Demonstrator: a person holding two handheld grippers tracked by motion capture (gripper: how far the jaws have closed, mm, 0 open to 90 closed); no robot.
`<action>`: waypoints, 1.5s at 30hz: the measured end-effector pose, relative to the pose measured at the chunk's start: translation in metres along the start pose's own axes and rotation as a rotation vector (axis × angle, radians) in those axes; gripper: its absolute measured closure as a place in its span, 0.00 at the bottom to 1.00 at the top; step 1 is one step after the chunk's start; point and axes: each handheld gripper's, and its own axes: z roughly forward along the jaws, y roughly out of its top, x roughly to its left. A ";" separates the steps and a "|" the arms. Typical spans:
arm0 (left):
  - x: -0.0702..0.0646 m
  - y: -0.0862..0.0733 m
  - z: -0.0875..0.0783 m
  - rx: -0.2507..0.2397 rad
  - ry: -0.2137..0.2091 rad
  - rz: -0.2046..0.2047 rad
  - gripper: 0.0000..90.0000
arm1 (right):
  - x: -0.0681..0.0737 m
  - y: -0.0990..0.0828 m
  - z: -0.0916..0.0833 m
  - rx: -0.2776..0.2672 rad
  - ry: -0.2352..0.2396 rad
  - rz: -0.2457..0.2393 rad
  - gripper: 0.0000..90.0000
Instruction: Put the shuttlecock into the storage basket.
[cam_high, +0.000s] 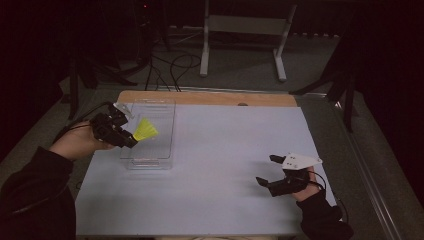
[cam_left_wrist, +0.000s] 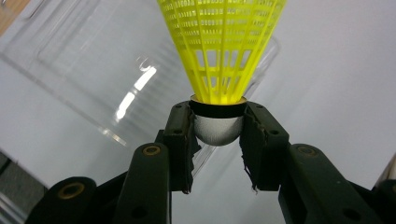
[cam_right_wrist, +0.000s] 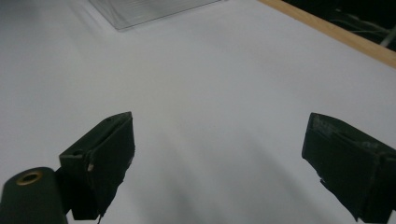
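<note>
Right gripper (cam_high: 267, 170) sits nearest, low over the pale desk (cam_high: 215, 165) and well to the right of the clear plastic tray (cam_high: 167, 107), its black jaws spread wide with nothing between them. Farther off, the left gripper (cam_left_wrist: 218, 133) is clamped on the yellow shuttlecock (cam_left_wrist: 222, 46), pads squeezing the rounded grey-white cap just under its black band, so the flared skirt points away from the hand. In the high view that shuttlecock (cam_high: 145, 131) hangs over the tray's left half, above the floor of the tray, not resting in it. By my reckoning the step in hand is setting it into the tray: bring the skirt down inside the walls, keep the hold on the firm cap and off the thin mesh, and let go only when it is low enough not to bounce or roll. The skirt is a stiff plastic lattice of ribs; the tray is glossy, rectangular, shallow-walled and transparent; the desk surface is matt and smooth with a wooden far edge (cam_high: 210, 97).
</note>
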 end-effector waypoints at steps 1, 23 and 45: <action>0.001 -0.001 -0.001 -0.009 -0.007 -0.013 0.73 | 0.000 0.000 0.000 -0.004 0.000 0.001 0.10; 0.013 -0.012 0.013 -0.024 0.014 -0.196 0.73 | 0.004 -0.025 -0.002 -0.025 -0.052 0.046 0.10; 0.015 -0.030 0.039 0.025 0.026 -0.342 0.73 | 0.004 -0.026 0.001 0.004 -0.045 0.043 0.10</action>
